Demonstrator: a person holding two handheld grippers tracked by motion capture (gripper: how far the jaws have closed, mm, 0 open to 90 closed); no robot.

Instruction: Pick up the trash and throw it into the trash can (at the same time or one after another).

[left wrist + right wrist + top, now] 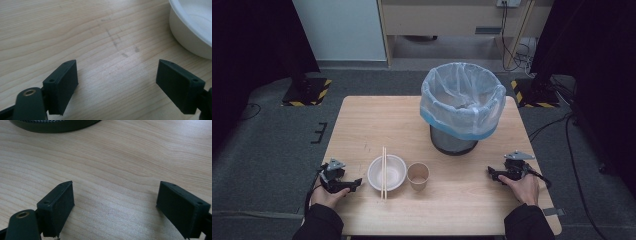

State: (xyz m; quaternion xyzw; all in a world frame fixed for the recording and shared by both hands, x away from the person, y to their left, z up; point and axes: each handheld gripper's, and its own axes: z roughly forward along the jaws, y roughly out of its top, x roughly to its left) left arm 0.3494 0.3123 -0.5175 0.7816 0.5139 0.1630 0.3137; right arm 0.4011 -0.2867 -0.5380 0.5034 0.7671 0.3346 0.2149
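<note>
Left gripper (354, 183), fingers released, rests just left of the bowl (386, 172); right gripper (491, 173), fingers released, well right of it.

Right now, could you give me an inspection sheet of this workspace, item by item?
Surface: wooden table, faint scuff marks showing in the left gripper view.
Job's things: white bowl with chopsticks laid across it; paper cup upright beside it; bin with a plastic liner.
Clutter: nothing seen.
Grippers: left gripper and right gripper rest on the table, jaws open, nothing between them.
Cables: one trails from each gripper; more lie on the floor at the right.
Surroundings: grey floor, dark stands, cabinet behind.
</note>
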